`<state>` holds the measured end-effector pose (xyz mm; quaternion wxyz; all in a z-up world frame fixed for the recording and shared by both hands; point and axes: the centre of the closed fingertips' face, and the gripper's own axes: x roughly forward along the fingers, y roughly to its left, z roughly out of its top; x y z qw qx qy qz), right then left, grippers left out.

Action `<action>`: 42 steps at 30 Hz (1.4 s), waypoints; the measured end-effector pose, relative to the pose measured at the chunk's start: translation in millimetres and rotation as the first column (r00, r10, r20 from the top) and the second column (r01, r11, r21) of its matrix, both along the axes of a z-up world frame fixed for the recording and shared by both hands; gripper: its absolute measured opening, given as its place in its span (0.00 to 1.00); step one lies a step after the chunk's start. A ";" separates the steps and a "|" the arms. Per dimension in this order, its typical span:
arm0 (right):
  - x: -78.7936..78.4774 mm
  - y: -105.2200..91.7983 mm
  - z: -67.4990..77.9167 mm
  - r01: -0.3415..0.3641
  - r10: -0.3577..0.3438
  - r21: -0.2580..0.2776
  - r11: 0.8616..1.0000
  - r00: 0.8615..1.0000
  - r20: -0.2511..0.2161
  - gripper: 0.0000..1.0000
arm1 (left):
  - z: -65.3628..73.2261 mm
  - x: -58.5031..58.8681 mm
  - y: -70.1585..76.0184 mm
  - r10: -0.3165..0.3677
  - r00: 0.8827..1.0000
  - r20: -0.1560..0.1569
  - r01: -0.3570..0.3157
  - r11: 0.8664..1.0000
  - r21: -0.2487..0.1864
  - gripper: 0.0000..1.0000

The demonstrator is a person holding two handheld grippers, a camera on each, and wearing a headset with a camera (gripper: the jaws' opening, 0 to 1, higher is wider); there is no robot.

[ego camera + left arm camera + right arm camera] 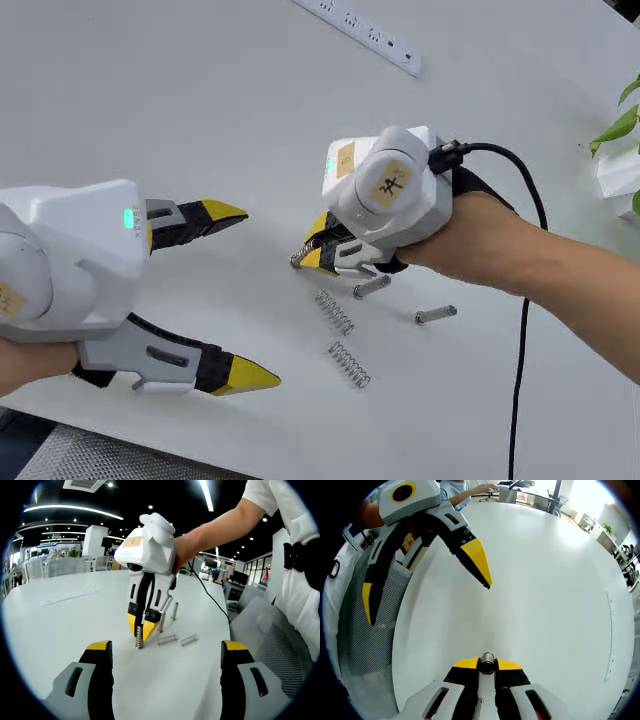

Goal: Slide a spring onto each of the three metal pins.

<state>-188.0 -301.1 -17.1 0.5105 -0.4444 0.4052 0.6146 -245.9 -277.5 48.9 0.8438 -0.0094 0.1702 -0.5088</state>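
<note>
The right gripper (308, 256) has its fingers (132, 622) closed on a spring (139, 642). The spring is pinched between the yellow tips, with its lower end down at the white surface (200, 100). In the right gripper view the round end of this spring pokes up between the two tips. Whether a pin runs inside its coils cannot be told. The left gripper (236, 295) sits off to the left, well apart from the work. Its fingers (222, 211) are spread wide with nothing between them.

Just beside the right gripper's tips is one metal pin (372, 287). A second metal pin (436, 314) is further right, apart from the first. That makes two pins counted plainly. In the left gripper view they look upright behind the right gripper, but from the head view their pose is hard to judge. Two loose springs lie flat on the surface: one (335, 311) near the first pin, the other (349, 364) a little nearer the person. With the gripped one, that is three springs in all.

A hand (480, 240) wraps the right gripper from behind, and a black cable (520, 330) runs from that gripper toward the near edge. At the far side of the surface lies a white power strip (370, 35), cut off by the top of the head view. The green leaves of a plant (625, 115) are cut off by the right edge.
</note>
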 end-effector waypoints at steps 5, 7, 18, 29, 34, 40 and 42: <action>-0.7 0.1 -2.7 -0.002 0.002 -0.001 1.000 1.000 0.001 0.08 | -0.4 -0.1 0.2 0.000 1.000 -0.001 0.000 1.000 0.002 0.88; -0.8 0.2 -3.2 -0.002 0.002 -0.001 1.000 1.000 0.001 0.08 | -0.5 -0.2 0.6 0.000 1.000 0.000 0.000 1.000 0.003 0.88; -0.3 0.7 -3.5 0.006 -0.006 0.003 1.000 1.000 -0.001 0.11 | -0.7 -0.8 1.2 0.001 1.000 -0.002 -0.001 1.000 0.006 0.88; 2.6 2.0 4.6 0.043 -0.043 0.040 0.998 0.999 0.008 0.20 | 0.6 -0.9 -0.2 -0.006 1.000 -0.002 0.006 1.000 0.019 0.88; 2.6 2.1 10.8 0.069 -0.070 0.068 0.995 0.998 0.003 0.24 | 1.4 -1.1 -0.5 -0.009 1.000 -0.002 0.009 1.000 0.026 0.88; 3.0 1.3 23.0 0.112 -0.113 0.115 0.987 0.994 -0.002 0.31 | 1.1 -2.1 -0.6 -0.017 1.000 -0.003 0.017 0.999 0.043 0.88; 3.5 0.6 28.6 0.127 -0.128 0.136 0.983 0.992 -0.001 0.34 | 1.1 -2.7 0.0 -0.019 1.000 -0.004 0.019 0.999 0.051 0.88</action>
